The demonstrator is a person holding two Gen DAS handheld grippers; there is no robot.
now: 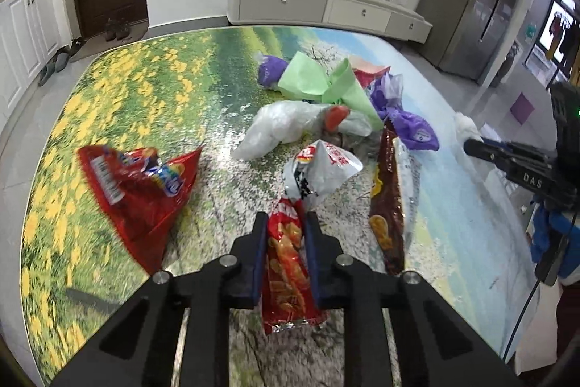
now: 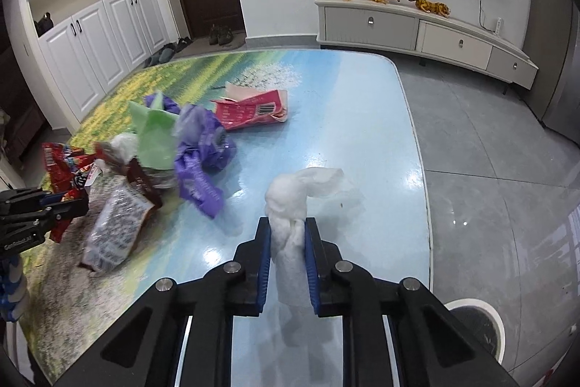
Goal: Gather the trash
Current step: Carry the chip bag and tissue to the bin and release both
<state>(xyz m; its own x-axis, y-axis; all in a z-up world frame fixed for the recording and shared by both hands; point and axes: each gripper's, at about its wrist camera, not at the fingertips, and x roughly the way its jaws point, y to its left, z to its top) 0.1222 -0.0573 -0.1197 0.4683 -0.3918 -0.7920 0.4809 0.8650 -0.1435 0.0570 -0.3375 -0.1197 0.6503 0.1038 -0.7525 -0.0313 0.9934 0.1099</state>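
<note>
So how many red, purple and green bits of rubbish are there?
Red packets: 3 (big bag, held wrapper, far pack)
Purple bags: 2
Green paper: 1
Total: 6

left gripper (image 1: 284, 223): fingers clamped on load | right gripper (image 2: 288, 231): fingers clamped on load

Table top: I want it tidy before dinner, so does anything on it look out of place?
Yes. Crumpled wrappers and bags litter the table: a red snack bag, green paper and purple bags lie heaped mid-table.
</note>
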